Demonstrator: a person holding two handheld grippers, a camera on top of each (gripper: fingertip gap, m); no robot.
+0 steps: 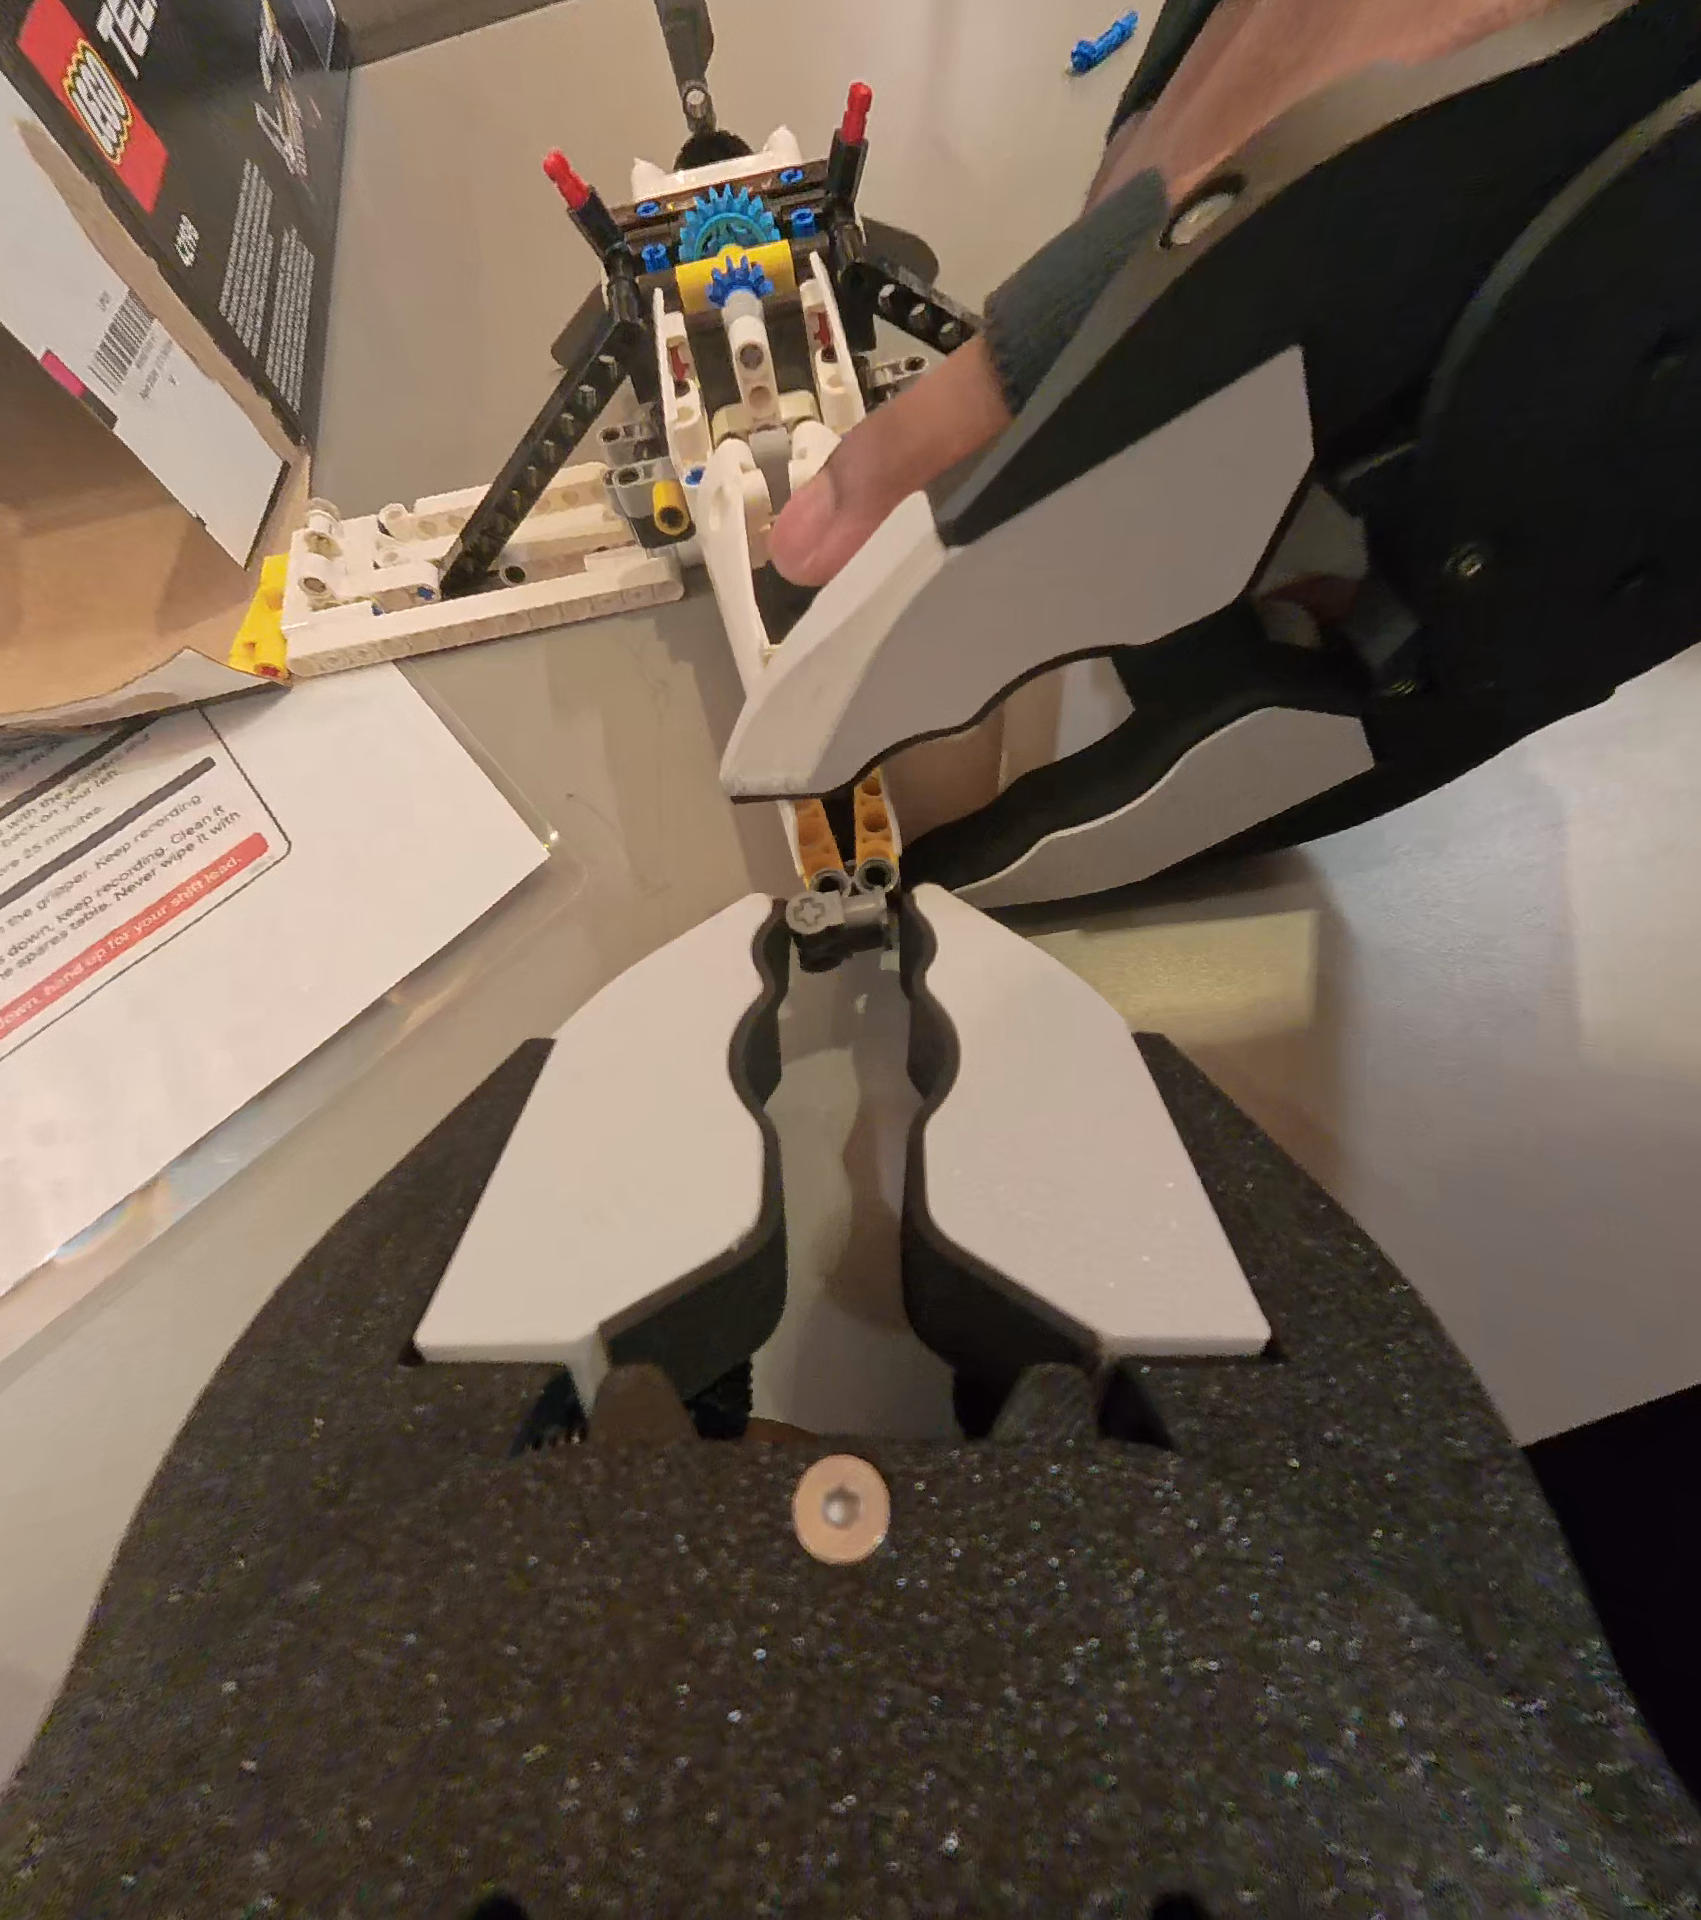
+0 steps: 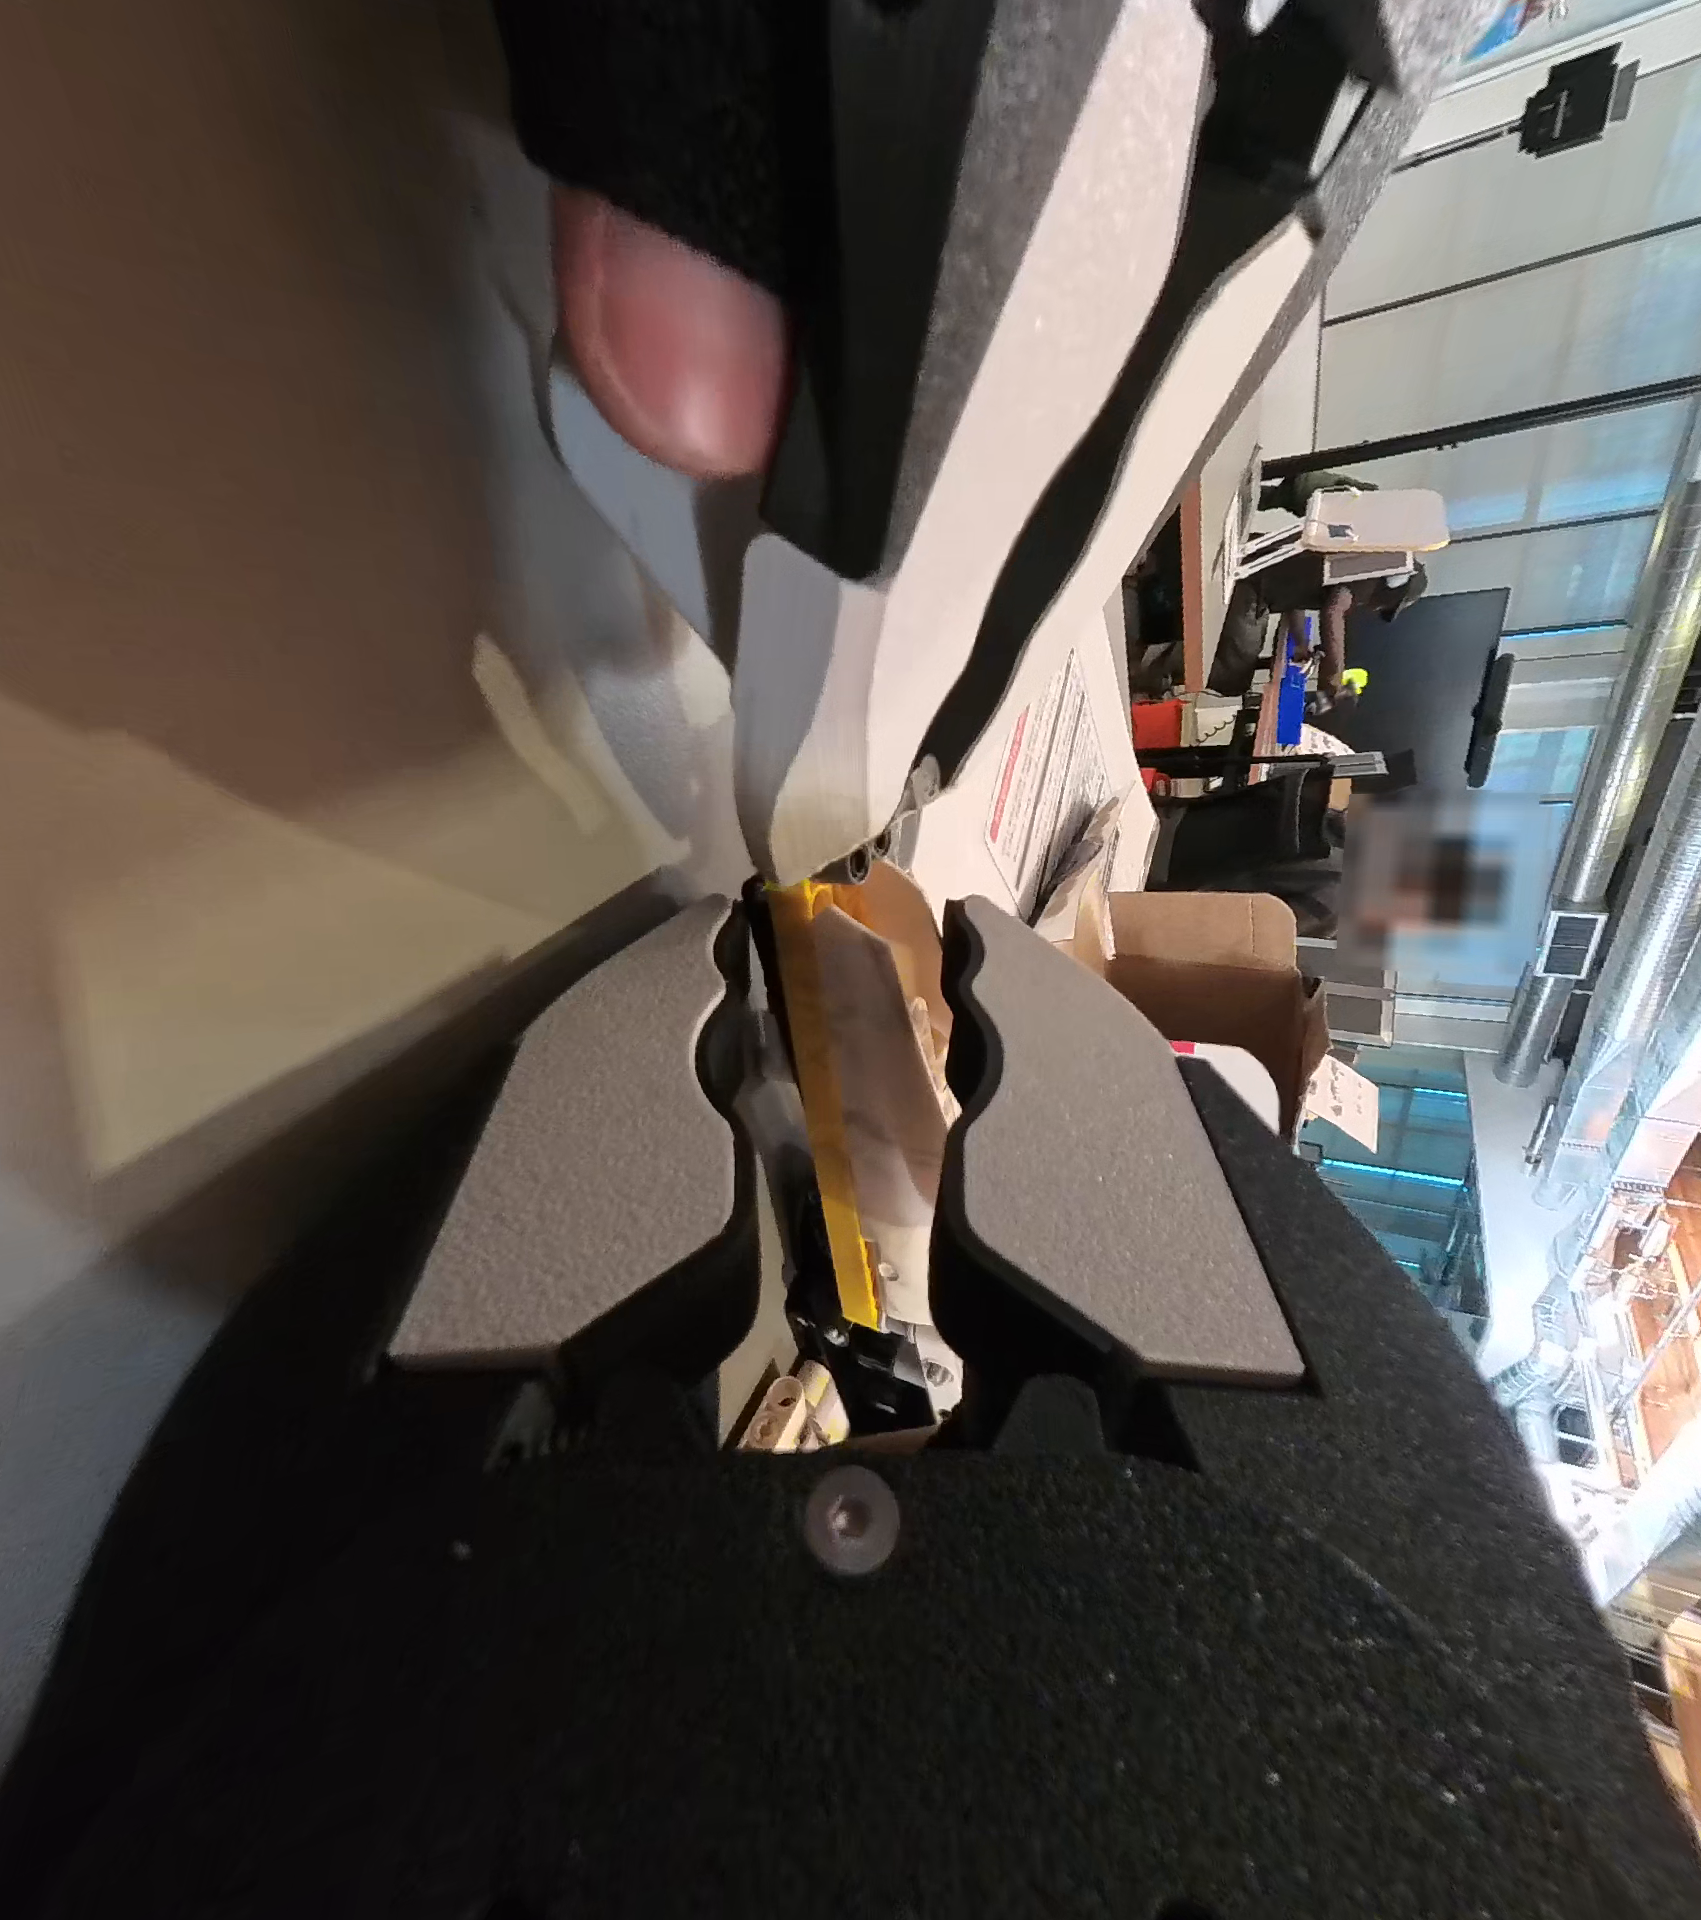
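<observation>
left tool [image 1: 844, 920] pinches grey connector [image 1: 830, 912] at model's near end | right tool [image 2: 841, 914] probably clamps yellow-beamed arm [image 2: 830, 1101] at 12 o'clock | risk: opposed pulls pop pins apart

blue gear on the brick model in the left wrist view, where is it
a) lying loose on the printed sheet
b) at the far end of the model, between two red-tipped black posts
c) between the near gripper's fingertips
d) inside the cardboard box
b: the blue gear sits at the far end of the brick model, between the two red-tipped black posts, well away from the printed sheet and the cardboard box.
</observation>
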